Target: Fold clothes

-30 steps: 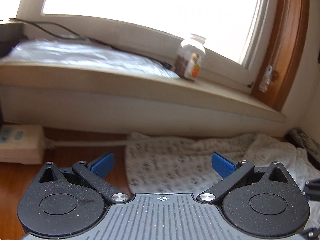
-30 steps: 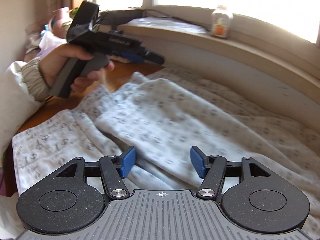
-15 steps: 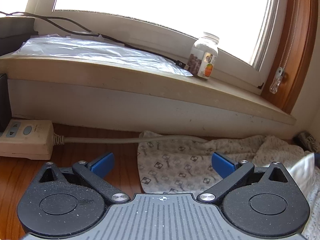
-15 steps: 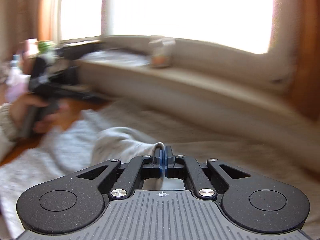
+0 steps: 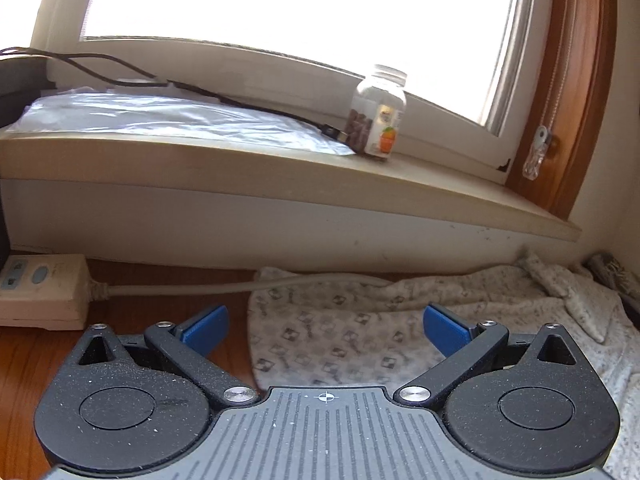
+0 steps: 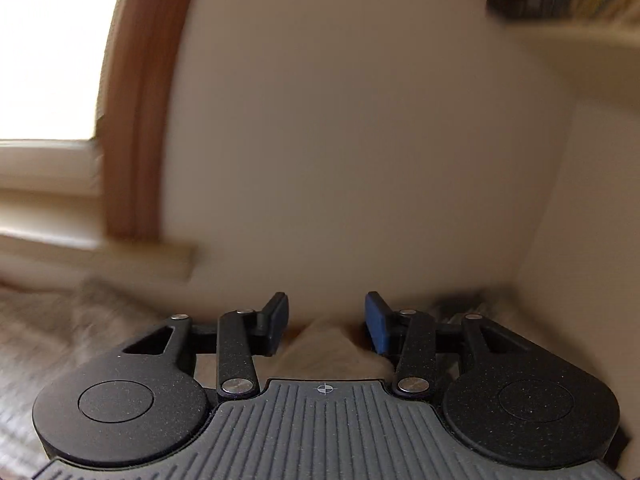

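Observation:
A white garment with a small grey square print [image 5: 500, 292] lies crumpled on the wooden table under the window sill. My left gripper [image 5: 326, 322] hovers open over its left end, with its blue pads wide apart and touching nothing. The right wrist view is blurred by motion. There my right gripper [image 6: 326, 308] faces a wall corner and its jaws are opening. A peak of the pale cloth [image 6: 326, 346] rises between and below the pads, and neither pad presses on it. More of the garment [image 6: 52, 320] spreads to the left.
A white power strip [image 5: 40, 292] sits on the table [image 5: 24, 360] at the left, its cable [image 5: 180, 289] running under the garment. A jar [image 5: 378, 114] and plastic sheet [image 5: 160, 118] rest on the sill [image 5: 440, 184]. The wall [image 6: 360, 120] and a shelf [image 6: 580, 40] stand close ahead.
My right gripper closed on a fold of the garment, swung it rightward from the window toward the wall corner, and now its jaws stand apart. The left gripper stayed nearly still and open.

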A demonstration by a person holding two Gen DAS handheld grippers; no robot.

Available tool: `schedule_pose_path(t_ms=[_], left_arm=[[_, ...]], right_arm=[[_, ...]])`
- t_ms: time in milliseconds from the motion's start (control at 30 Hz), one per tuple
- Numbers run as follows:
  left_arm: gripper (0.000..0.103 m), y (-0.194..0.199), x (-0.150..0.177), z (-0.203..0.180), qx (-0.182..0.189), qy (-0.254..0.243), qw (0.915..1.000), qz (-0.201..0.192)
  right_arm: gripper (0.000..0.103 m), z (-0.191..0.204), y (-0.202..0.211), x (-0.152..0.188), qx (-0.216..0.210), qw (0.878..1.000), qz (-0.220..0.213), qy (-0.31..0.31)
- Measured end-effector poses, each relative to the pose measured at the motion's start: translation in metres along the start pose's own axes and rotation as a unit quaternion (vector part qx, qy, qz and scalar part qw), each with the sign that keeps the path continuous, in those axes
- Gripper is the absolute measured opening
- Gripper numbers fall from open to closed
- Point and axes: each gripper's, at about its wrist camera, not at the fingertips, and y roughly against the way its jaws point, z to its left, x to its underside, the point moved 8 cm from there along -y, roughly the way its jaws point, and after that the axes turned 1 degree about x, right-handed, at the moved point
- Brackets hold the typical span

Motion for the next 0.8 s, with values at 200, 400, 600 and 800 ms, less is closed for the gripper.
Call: schedule_pose_path(t_ms=[200,400,600,800], left_arm=[[0.103,-0.009,0.002,-0.083,0.054,-0.038,0.9968,0.045],[0.103,-0.027,0.035,-0.164,0.099,-0.089,0.9867,0.093],[0.103,-0.037,0.075,-0.184,0.103,-0.146,0.977,0.116],[0.103,-0.037,0.087,-0.181,0.08,-0.149,0.9789,0.114]], right_arm=[[0.058,0.046,-0.022,0.077,-0.159,0.981,0.081,-0.072],[0.059,0.074,-0.041,0.107,-0.193,0.975,0.077,-0.078],[0.06,0.086,-0.04,0.128,-0.197,0.976,0.09,-0.025],[0.061,0.083,-0.041,0.127,-0.201,0.975,0.092,-0.034]])
